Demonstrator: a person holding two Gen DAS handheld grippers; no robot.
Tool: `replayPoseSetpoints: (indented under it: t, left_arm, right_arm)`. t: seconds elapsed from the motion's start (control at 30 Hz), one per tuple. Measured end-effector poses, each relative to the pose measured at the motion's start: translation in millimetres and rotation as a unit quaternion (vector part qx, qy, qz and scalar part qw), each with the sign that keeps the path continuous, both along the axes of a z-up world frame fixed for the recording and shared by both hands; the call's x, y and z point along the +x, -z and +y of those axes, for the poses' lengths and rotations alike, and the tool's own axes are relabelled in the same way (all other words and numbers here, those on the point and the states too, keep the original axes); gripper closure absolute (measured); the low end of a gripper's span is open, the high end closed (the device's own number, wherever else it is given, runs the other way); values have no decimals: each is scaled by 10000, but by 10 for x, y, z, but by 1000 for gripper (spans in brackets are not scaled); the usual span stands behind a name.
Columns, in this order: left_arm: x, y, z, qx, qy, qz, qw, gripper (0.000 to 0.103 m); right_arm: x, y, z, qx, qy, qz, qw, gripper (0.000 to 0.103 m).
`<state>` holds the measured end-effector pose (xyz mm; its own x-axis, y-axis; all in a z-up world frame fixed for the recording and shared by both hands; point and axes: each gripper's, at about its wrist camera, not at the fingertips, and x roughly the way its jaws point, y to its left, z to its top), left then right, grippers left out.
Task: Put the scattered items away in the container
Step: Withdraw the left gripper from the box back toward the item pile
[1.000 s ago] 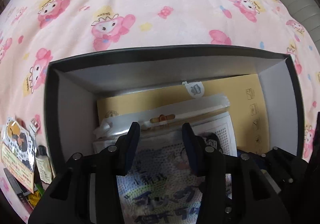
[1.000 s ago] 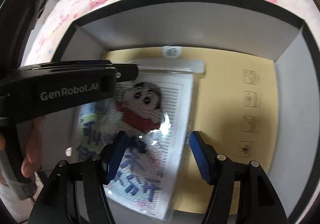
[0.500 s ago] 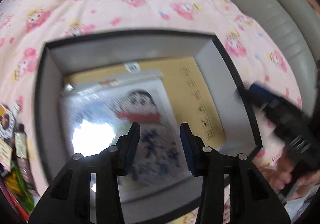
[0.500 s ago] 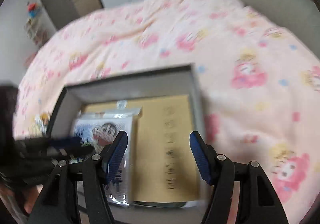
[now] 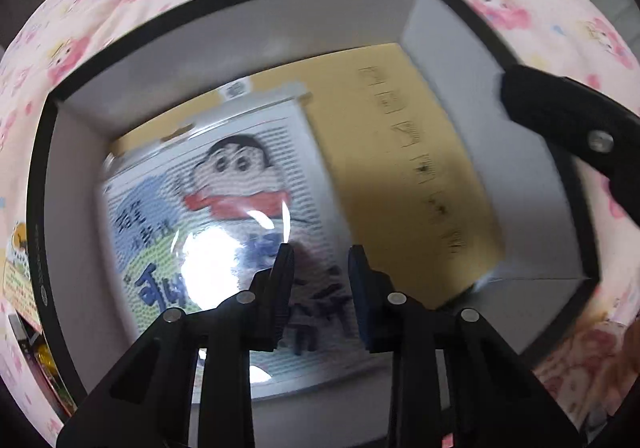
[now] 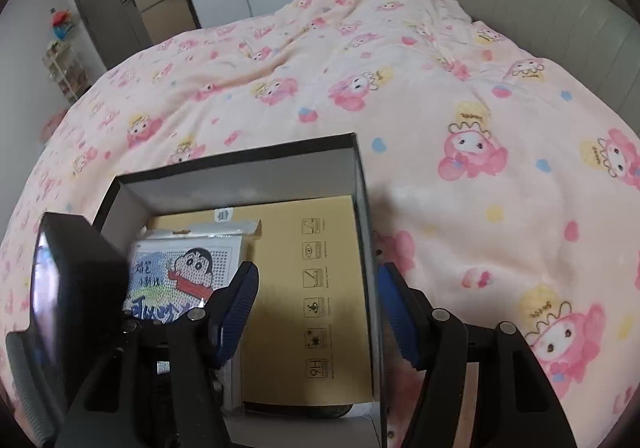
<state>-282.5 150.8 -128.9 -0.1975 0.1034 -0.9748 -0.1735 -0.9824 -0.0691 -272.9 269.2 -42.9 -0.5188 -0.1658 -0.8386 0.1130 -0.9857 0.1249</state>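
Note:
A black-rimmed box [image 5: 248, 24] with grey walls and a yellow card floor sits on a pink cartoon bedspread. A glossy packet with a cartoon boy [image 5: 224, 216] lies flat in its left half. My left gripper [image 5: 320, 264] hovers over the packet, jaws partly open and empty. My right gripper [image 6: 316, 304] is open and empty, straddling the box's right wall [image 6: 366, 248]. The packet [image 6: 180, 272] also shows in the right wrist view, with the left gripper's body dark at the lower left.
Several small packets [image 5: 20, 276] lie on the bedspread just left of the box. The bedspread [image 6: 480, 168] stretches away to the right and behind. A padded headboard [image 6: 560, 36] runs along the far right.
The packet, earlier between the left jaws, now lies loose in the box. The left gripper has lifted above it. The right gripper has pulled back and to the right, over the box's right wall.

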Motion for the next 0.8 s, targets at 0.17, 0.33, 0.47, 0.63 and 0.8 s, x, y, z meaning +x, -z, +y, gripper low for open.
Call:
replayPoseSetpoints:
  t: [0.17,0.33,0.47,0.63,0.8]
  left_arm:
    - [1,5,-156,-146,-189,-15,9997,77]
    - [124,-254,-423,961,-586,290,9932,63]
    - [393,-649,-456,666,-660,1102,9895,60]
    - [813,-961,-537,762,-474,1547,9839,49]
    - [1160,-1169,-685,957,-563,1763,9781,49]
  right_arm:
    - [7,39,-86,117,-136,-77,9998,43]
    - [96,-8,-135,-93,-196,-125,9997,43]
    - [258,-83,-142,-24,3,75,10000,43]
    - [532,-232,-213,-8,28,365,9993,43]
    - [908,-395,-314,-178,63,656,9977,43]
